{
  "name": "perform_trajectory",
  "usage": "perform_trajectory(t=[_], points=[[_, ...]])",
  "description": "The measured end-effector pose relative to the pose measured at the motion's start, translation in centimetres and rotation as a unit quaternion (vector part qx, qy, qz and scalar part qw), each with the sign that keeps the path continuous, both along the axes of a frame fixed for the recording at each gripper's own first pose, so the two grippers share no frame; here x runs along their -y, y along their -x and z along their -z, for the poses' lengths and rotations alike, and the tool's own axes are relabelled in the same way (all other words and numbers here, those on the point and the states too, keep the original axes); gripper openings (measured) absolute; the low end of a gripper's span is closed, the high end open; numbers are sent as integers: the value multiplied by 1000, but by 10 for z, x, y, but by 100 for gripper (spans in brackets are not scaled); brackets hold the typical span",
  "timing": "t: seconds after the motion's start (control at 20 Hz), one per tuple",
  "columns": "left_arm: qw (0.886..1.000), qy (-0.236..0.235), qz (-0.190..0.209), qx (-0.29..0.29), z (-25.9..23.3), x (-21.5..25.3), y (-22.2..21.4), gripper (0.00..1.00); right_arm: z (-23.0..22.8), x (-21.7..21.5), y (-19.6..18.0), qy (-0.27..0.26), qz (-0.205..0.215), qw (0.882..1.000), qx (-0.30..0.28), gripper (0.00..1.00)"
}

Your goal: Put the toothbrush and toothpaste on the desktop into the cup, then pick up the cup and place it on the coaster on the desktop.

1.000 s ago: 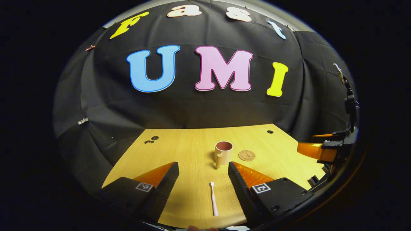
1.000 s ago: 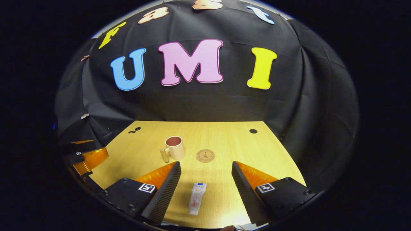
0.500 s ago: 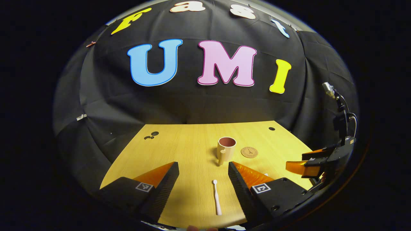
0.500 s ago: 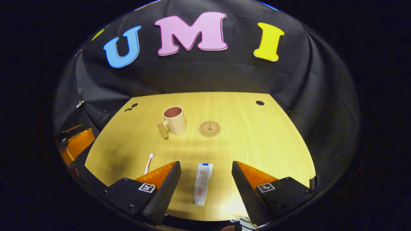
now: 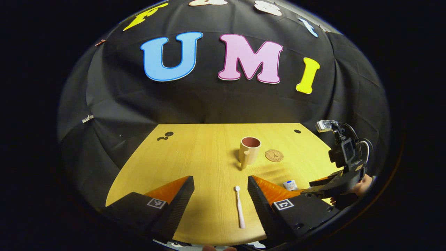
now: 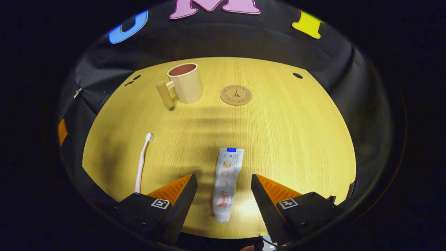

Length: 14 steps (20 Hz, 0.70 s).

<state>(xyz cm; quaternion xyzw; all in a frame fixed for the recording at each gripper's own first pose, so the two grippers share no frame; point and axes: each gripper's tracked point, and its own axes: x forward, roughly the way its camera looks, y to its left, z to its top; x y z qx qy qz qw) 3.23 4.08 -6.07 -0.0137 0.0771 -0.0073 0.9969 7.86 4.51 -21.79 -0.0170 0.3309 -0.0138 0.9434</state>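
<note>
A pale toothbrush (image 5: 239, 207) lies flat on the wooden desktop (image 5: 195, 157) between the fingers of my left gripper (image 5: 220, 181), which is open above it. The toothpaste tube (image 6: 225, 182) lies lengthwise between the fingers of my right gripper (image 6: 223, 179), open too and tilted down over it. The same toothbrush (image 6: 141, 161) lies left of that tube. A beige cup (image 6: 184, 83) with a stick handle stands upright at the back, the round cork coaster (image 6: 236, 94) just right of it. In the left gripper view the cup (image 5: 249, 148) and coaster (image 5: 274, 155) stand ahead, and the right gripper (image 5: 334, 184) hangs at the far right.
Small dark holes (image 5: 166, 135) mark the desktop's far left and another hole (image 6: 297, 75) its far right. The black cloth wall closes in the back and sides. The near desktop edge (image 6: 226, 235) lies just under my right gripper.
My right gripper has tipped downward and moved in over the toothpaste, so the tube now reaches between its fingers. My left gripper has tilted down slightly over the toothbrush. Both stay open.
</note>
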Motion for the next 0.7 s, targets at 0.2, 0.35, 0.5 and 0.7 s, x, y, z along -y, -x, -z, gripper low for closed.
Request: perform_trajectory(t=[0.2, 0.35, 0.5, 0.7], points=[[1000, 2, -6, -26, 20, -2, -4, 96, 32, 6, -14, -6, 23, 998, -59, 79], [999, -1, -7, -31, 25, 2, -10, 96, 38, 5, -16, -15, 27, 997, -66, 78], [999, -3, -9, -38, 29, 7, -15, 96, 37, 5, -18, -16, 30, 998, -61, 71], [999, -9, -8, -51, 35, 13, -23, 96, 37, 4, -18, -11, 18, 998, -57, 48]])
